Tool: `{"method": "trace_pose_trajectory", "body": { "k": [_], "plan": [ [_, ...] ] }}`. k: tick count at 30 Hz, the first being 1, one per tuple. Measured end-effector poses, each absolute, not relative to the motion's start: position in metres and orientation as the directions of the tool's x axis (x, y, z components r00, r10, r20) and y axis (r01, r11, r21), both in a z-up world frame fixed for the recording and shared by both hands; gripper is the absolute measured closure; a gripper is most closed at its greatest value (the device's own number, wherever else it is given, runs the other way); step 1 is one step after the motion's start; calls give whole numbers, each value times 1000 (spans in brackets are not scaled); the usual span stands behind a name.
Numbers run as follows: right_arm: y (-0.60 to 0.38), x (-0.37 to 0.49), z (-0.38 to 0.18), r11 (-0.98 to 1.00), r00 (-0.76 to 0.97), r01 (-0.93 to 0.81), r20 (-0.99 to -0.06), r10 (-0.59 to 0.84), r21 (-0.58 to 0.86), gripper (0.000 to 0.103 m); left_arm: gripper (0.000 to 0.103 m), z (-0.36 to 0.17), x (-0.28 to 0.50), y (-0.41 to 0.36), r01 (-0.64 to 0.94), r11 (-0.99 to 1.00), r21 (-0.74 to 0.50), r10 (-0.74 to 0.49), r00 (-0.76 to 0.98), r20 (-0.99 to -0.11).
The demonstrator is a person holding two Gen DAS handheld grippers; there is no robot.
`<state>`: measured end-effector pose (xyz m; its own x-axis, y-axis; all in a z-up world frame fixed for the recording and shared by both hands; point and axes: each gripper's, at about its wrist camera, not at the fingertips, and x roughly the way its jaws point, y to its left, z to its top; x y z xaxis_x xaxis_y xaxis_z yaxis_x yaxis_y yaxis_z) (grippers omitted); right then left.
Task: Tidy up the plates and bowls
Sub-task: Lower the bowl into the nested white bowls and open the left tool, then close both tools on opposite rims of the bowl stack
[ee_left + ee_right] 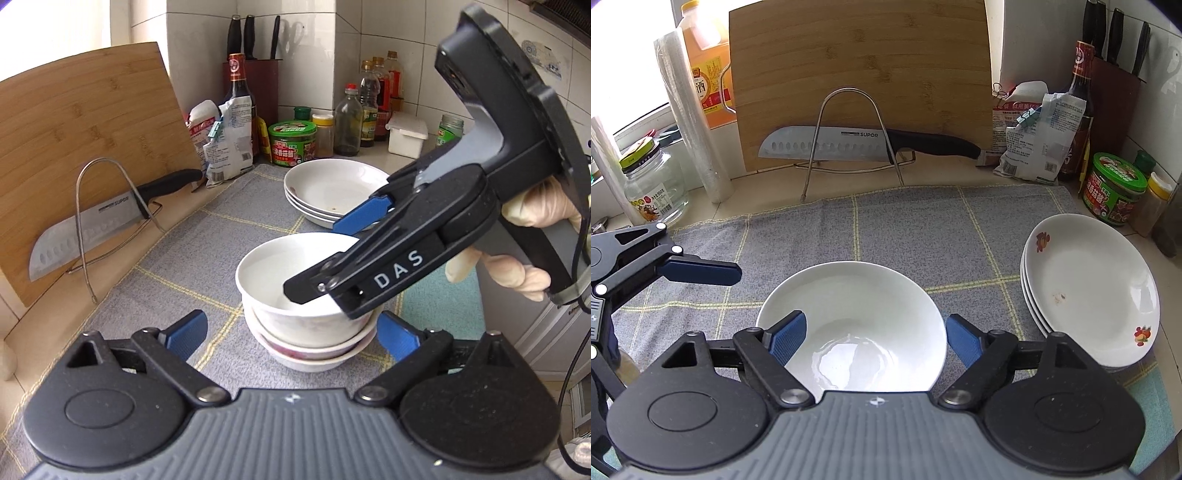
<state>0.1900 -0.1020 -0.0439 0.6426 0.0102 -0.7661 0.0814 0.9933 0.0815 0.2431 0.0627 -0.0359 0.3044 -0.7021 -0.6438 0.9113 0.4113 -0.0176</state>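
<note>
White bowl [857,317] straddled (untouched), right gripper [875,341] agape

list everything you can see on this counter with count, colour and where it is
bowls: three, white, stacked mid-cloth
plates: three, white with small flower prints, stacked at the cloth's right edge
cloth: one, grey with yellow grid, over the counter
cutting board: one, bamboo, upright against the wall
knife: one, steel blade, black handle, in a wire rack before the board
knife block: one, dark red, back corner
green-lidded tub: one, behind the plates
glass jar: one, clear, far left
oil jug: one, orange, on the windowsill
left gripper: open, astride the bowl stack
right gripper: open, one finger inside the top bowl, one outside
gloved hand: one, pale, holds the right gripper
</note>
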Motion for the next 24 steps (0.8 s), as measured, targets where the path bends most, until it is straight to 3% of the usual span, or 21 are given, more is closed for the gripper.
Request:
{"method": "trace_pose_trajectory", "body": {
  "k": [8,13,18,24],
  "plan": [
    [-91,165,-59,986,688,150,-723,-55,67,12,5,-38,248,96,853,512,-102,-682,332,-651],
    [-88,158,-61,986,698,160,-711,-83,42,11,5,-43,248,107,832,548,-90,-655,360,-664],
    [-90,144,-41,988,742,143,-667,-72,53,0,4,-49,243,110,836,544,-72,-647,363,-670],
    [-97,127,-30,997,735,70,-678,-23,42,0,3,-68,234,105,841,536,-73,-625,337,-704]
  ]
}}
